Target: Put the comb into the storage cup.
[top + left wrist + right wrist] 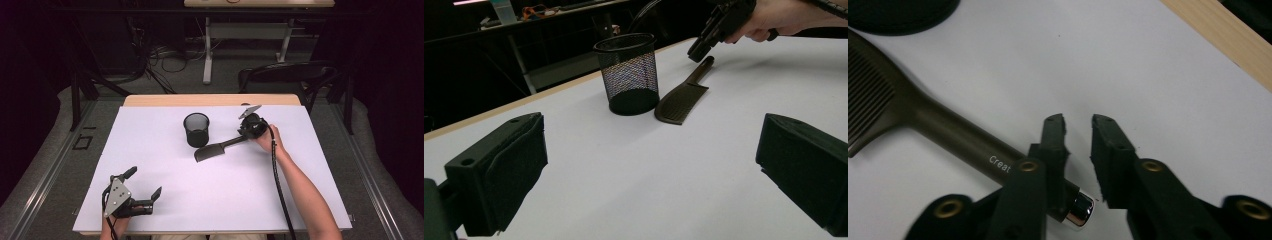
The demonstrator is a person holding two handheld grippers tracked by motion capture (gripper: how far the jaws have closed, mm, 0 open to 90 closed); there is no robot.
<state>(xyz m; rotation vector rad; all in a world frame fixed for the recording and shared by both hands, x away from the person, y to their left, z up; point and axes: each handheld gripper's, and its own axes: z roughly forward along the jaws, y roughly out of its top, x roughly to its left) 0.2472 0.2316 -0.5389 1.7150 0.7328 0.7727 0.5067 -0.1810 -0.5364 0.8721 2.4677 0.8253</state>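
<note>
The person's right forearm reaches in from the lower right of the high view and runs up across the white tabletop [165,200], the hand wrapped round the right gripper [246,131] near the far middle, its cable trailing back along the arm. That gripper points down and toward the left, at the end of the comb's handle.

The comb [215,149] lies flat on the tabletop, a dark brown one with a wide toothed head and a long straight handle that ends in a small shiny metal cap [1081,210]. Its head lies just beside the foot of the black mesh cup [196,129], which stands upright; from the left gripper view [681,97] head and cup look close, and whether they touch I cannot tell.

In the right gripper view the jaws stand a little apart, with a narrow gap of bare tabletop between them. The handle's end passes under the left-hand jaw, the metal cap showing just below it. The handle is not between the jaws, and the other jaw stands clear of it.

The left hand rests near the front left corner, holding the left gripper [145,189] low over the tabletop. Its jaws are wide apart with nothing between them, aimed across at cup and comb.
</note>
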